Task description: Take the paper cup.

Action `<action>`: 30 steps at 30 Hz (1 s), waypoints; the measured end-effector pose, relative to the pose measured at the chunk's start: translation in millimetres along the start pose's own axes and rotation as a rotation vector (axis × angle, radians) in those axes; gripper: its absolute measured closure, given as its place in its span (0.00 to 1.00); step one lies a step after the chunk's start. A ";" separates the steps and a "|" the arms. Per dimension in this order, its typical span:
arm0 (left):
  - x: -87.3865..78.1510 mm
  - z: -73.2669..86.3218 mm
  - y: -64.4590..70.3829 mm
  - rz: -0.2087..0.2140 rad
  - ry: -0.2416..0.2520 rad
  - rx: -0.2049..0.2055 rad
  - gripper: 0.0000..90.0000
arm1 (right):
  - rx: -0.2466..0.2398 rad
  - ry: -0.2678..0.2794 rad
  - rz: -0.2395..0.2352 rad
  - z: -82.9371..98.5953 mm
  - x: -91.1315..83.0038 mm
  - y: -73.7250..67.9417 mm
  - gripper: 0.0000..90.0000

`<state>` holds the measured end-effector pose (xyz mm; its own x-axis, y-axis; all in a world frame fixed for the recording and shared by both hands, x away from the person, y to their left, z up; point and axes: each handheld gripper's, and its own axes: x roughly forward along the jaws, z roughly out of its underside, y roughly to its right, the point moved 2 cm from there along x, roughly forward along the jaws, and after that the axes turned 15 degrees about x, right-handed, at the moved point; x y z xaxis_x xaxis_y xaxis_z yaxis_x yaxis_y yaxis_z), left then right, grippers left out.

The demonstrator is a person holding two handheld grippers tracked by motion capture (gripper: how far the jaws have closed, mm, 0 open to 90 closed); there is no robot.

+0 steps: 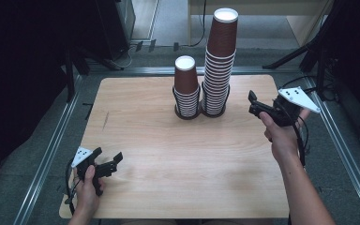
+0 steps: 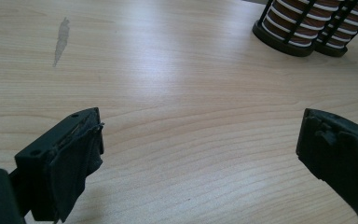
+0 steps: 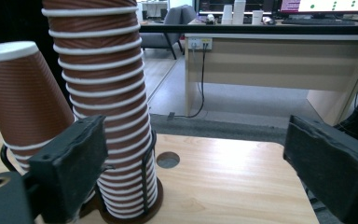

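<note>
Right gripper view, taller cup stack point(image 3: 107, 107) top cut off, right tongs point(image 3: 193, 172) agape

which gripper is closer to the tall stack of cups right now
Right. The right gripper is open just beside the tall stack of cups, at its right. The left gripper sits open far off at the table's near left corner.
</note>
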<state>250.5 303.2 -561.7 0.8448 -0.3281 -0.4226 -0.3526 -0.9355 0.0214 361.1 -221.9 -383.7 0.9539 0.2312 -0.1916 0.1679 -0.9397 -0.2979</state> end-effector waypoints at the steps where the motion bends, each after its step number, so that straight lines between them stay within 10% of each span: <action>1: 0.0 0.0 0.0 0.000 0.000 0.000 0.01 | 0.001 0.003 -0.011 -2.3 1.9 -2.2 0.04; 30: -0.3 0.3 -0.2 0.009 0.006 -0.002 0.01 | -0.040 0.040 -0.076 -23.8 69.0 -73.9 0.00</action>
<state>250.3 303.5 -561.8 0.8439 -0.3374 -0.4171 -0.3597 -0.9327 0.0268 420.5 -142.5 -352.7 0.9471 0.2925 -0.1324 0.2489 -0.9293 -0.2727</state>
